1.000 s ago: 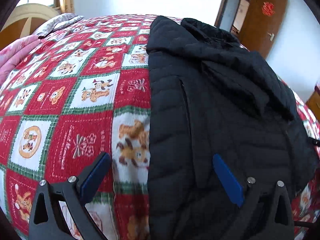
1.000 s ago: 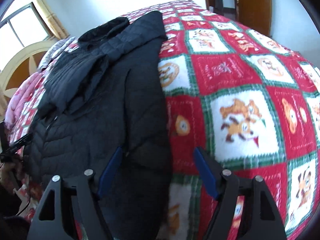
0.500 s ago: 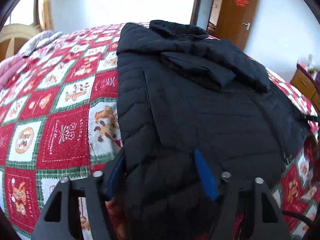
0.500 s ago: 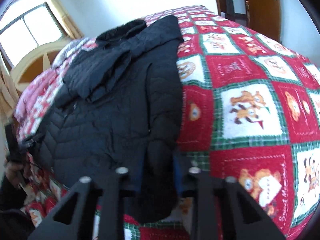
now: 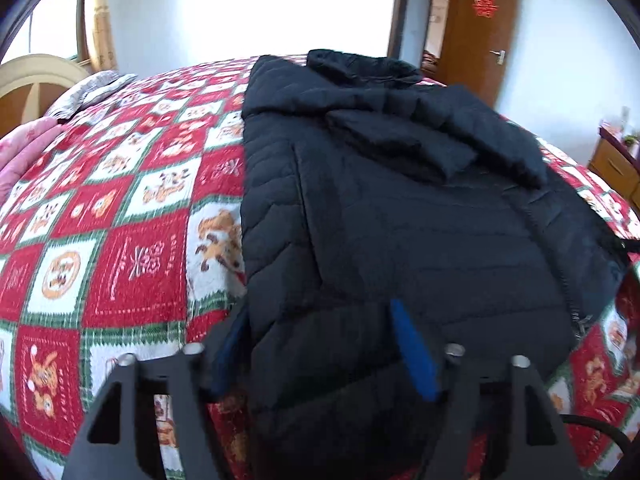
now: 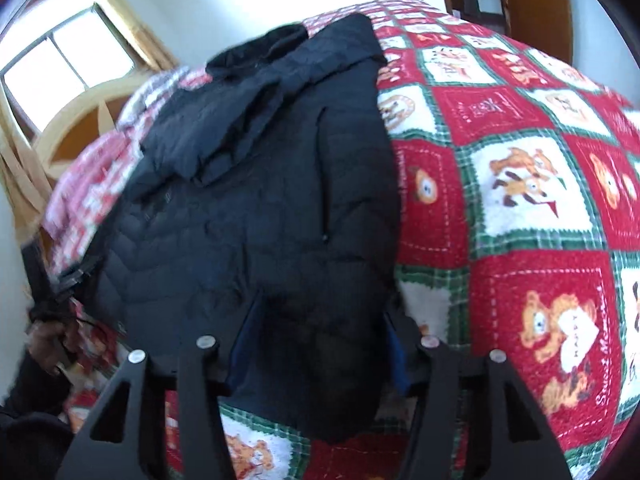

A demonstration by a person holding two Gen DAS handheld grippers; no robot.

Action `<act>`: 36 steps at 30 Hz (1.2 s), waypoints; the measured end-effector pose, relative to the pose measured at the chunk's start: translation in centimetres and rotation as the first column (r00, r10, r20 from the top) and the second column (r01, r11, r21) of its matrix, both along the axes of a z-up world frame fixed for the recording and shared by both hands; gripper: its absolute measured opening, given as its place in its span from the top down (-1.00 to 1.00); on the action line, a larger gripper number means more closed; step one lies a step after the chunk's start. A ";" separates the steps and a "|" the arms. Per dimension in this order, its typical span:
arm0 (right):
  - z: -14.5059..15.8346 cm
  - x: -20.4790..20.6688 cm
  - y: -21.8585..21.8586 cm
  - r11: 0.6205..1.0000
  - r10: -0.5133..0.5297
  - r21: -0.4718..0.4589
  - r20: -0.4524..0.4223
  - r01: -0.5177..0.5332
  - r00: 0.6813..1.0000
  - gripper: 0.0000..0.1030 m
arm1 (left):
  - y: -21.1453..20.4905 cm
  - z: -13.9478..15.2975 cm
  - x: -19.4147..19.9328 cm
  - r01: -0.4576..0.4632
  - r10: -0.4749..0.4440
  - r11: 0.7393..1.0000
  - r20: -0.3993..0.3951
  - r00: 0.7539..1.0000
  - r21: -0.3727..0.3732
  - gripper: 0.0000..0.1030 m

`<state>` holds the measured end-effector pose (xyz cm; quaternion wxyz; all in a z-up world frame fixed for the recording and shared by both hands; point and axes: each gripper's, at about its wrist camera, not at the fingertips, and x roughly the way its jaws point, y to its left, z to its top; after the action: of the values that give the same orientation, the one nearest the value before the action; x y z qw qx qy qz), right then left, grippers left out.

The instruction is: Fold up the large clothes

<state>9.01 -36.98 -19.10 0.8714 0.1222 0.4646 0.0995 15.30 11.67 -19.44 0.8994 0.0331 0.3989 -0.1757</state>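
A black quilted puffer jacket (image 5: 400,220) lies flat on the red, white and green patchwork bedspread (image 5: 132,260), sleeves folded across its chest. My left gripper (image 5: 320,346) straddles the near left hem corner; its jaws are opening, with the puffy fabric between the blue pads (image 5: 414,354). In the right wrist view the jacket (image 6: 260,200) runs away from me, and my right gripper (image 6: 320,350) straddles the near right hem corner. Its jaws are opening too, and a bunch of hem fills the gap between them.
The bedspread (image 6: 520,200) spreads wide on both sides of the jacket. Pink bedding (image 5: 24,144) and a wooden headboard (image 5: 36,80) lie far left, a brown door (image 5: 476,32) and a dresser (image 5: 616,168) far right. A person's hand (image 6: 48,336) grips the other tool.
The left gripper slid right from the bedspread onto the hem and its jaws narrowed around it. The right jaws pinched the hem half a second ago and now stand wider.
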 end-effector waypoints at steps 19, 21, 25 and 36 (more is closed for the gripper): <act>13.2 -6.1 -3.1 0.957 0.026 0.268 0.304 -0.112 0.952 0.73 | 3.6 13.2 -4.5 0.248 -0.198 0.876 0.160 0.967 -0.414 0.65; 14.9 -6.0 -3.9 0.947 -0.001 0.303 0.335 -0.107 0.942 0.73 | 3.7 14.8 -3.9 0.263 -0.206 0.863 0.175 0.963 -0.432 0.65; 16.8 -4.0 -5.7 0.913 -0.078 0.403 0.336 -0.068 0.939 0.74 | 4.3 16.1 -1.1 0.244 -0.194 0.827 0.150 0.969 -0.506 0.65; 19.8 10.5 -6.4 0.891 -0.204 0.449 0.281 0.059 0.938 0.74 | 3.5 17.2 13.8 0.142 -0.175 0.803 -0.001 0.985 -0.579 0.53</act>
<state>19.47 -43.34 0.74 0.8906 0.3269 0.2734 0.1590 29.08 15.19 -2.22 0.8381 -0.2121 0.3470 -0.3636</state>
